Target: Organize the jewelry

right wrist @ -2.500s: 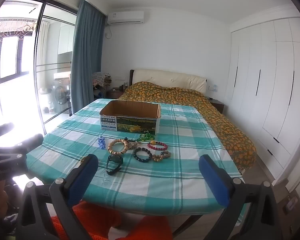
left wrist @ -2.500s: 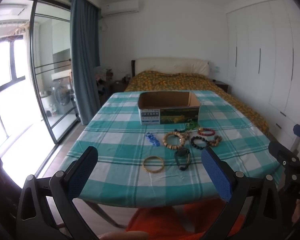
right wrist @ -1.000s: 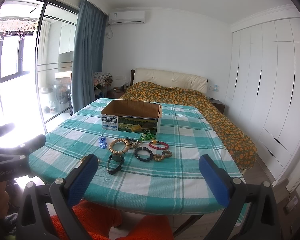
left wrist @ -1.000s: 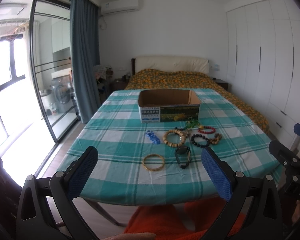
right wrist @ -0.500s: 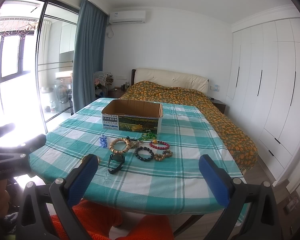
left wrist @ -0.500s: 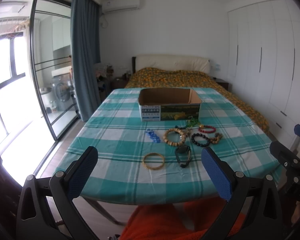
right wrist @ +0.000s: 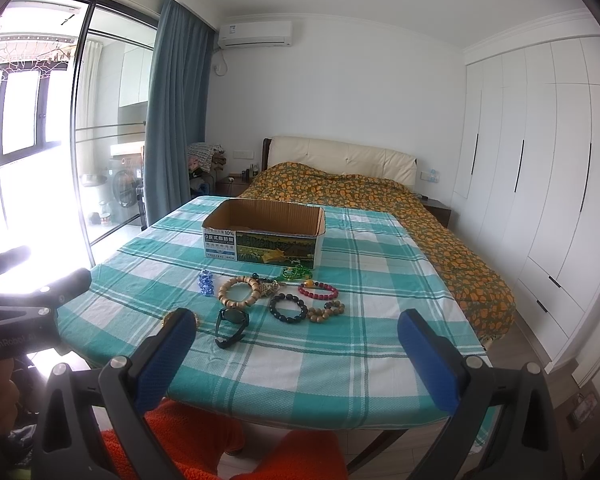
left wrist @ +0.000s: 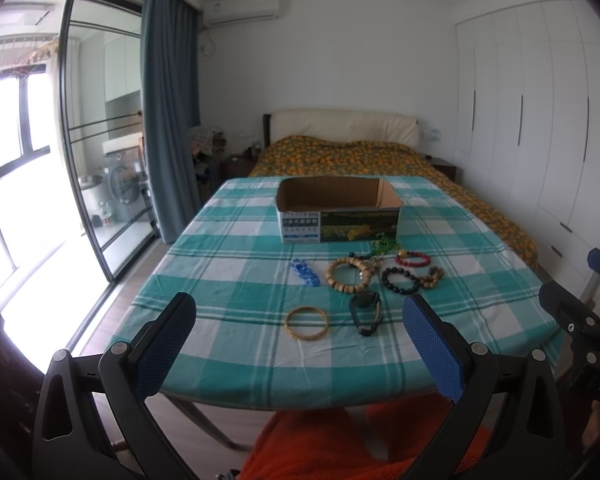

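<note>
Bedroom, table (left wrist: 228,240) under teal checked cloth, bed (left wrist: 364,156) behind, wardrobe (left wrist: 540,120) right, glass doors (left wrist: 40,152) left. Cardboard box (left wrist: 338,216) mid-table, open; jewelry just in front: wooden bead bracelet (left wrist: 346,276), black bead bracelet (left wrist: 399,280), gold bangle (left wrist: 307,323) nearest front edge. Left gripper (left wrist: 300,344) and right gripper (right wrist: 296,356) both spread wide, empty, short of table's near edge, bare cloth either side

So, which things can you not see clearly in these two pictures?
- Gold bangle: right wrist view, mostly hidden behind the right gripper finger; whole in the left wrist view.
- Cardboard box floor: both views, hidden by its near wall.
- Green beads: too small and tangled to tell the kind.
- Right gripper in the left wrist view: cut off by the edge.
</note>
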### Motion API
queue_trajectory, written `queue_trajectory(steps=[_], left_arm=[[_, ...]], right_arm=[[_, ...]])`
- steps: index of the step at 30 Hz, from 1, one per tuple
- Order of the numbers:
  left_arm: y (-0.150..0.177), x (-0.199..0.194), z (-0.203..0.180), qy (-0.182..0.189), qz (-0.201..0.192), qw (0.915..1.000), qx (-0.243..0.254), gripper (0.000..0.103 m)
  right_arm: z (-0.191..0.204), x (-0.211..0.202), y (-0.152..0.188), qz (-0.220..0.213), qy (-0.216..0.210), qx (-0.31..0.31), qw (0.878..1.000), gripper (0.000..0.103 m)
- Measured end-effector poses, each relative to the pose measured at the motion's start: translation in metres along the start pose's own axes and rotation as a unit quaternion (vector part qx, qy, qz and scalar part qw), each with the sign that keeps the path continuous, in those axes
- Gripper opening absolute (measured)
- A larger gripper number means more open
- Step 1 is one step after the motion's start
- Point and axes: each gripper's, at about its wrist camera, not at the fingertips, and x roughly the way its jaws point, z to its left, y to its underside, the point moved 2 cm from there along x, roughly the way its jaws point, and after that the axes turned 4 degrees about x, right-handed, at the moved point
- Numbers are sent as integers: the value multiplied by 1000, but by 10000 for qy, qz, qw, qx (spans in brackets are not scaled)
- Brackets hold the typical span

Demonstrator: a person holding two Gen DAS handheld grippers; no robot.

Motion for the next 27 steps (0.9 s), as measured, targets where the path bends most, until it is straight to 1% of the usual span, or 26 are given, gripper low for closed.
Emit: queue_trajectory(steps=[8, 27], left_arm=[[-2, 2, -2, 43, 5, 10000, 52, 103], [-1, 1, -2, 8, 25, 10000, 67, 103]], right_arm=[[0, 0, 0, 1, -5, -5, 10000, 103], [3, -1, 2, 15, -4, 1, 10000, 103]])
